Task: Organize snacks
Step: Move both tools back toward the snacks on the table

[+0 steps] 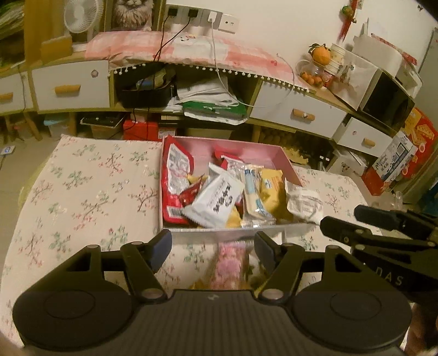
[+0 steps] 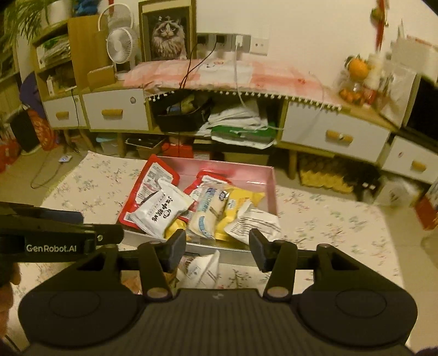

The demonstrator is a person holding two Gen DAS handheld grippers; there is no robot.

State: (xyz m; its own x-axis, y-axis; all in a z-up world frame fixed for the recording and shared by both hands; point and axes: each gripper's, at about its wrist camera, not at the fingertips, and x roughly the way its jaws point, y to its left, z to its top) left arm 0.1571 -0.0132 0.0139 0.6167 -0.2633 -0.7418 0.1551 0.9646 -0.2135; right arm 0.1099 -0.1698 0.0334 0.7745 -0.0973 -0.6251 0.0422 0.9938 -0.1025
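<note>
Foil and plastic packets fill the pink box (image 1: 276, 156) on the floral cloth (image 1: 90, 197); a pink packet (image 1: 230, 263) lies loose before it. Left gripper (image 1: 213, 247) and right gripper (image 2: 217, 245) both gape wide, holding nothing. Such packets should be light, crinkly and slippery, so pinch a sealed edge.

Clearly a lived-in home, a living room: long low wooden cabinet with white drawers (image 2: 115, 112), framed cat portrait (image 2: 167, 34), small white desk fan (image 2: 121, 46), floral-print tablecloth (image 1: 82, 197), bowl of oranges (image 1: 319, 65), chargers plugged into white wall sockets (image 1: 199, 16).
</note>
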